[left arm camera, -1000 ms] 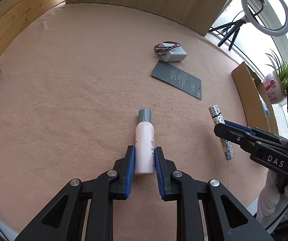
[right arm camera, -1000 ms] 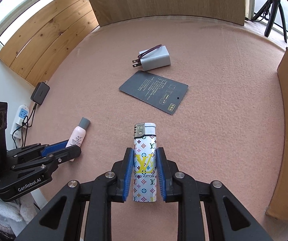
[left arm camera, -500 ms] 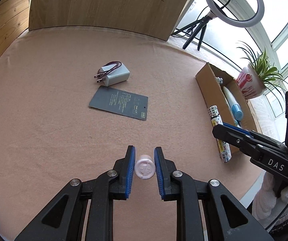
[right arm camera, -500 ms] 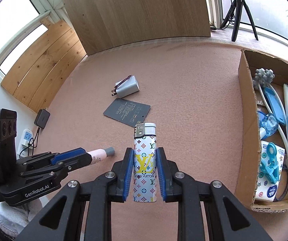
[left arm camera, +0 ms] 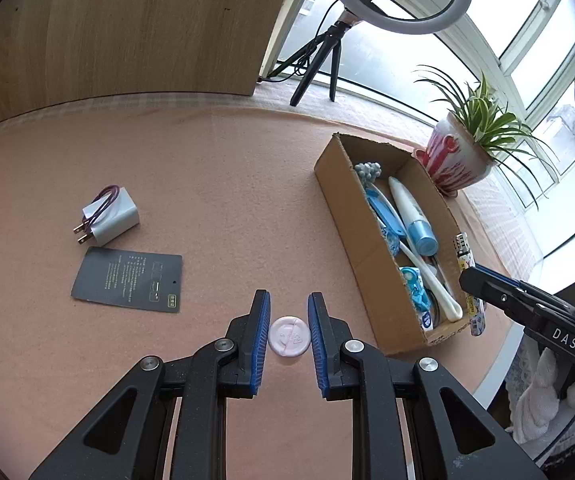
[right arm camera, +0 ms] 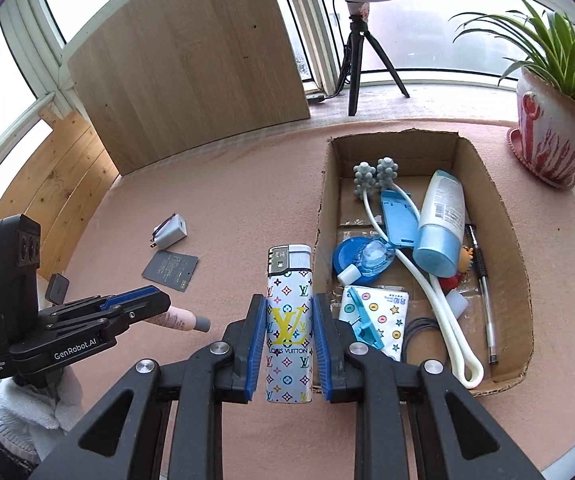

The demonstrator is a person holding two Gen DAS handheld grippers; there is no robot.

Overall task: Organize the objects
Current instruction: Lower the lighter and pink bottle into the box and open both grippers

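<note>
A small pink bottle point(left arm camera: 289, 336) is clamped in the left gripper point(left arm camera: 288, 334) and a patterned lighter point(right arm camera: 289, 324) in the right gripper point(right arm camera: 289, 334), both held above the pink-covered desk point(left arm camera: 215, 184) beside the cardboard box point(right arm camera: 507, 216) near its right edge.

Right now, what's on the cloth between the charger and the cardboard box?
Nothing: in the left wrist view, bare pink cloth separates the charger from the cardboard box.
</note>
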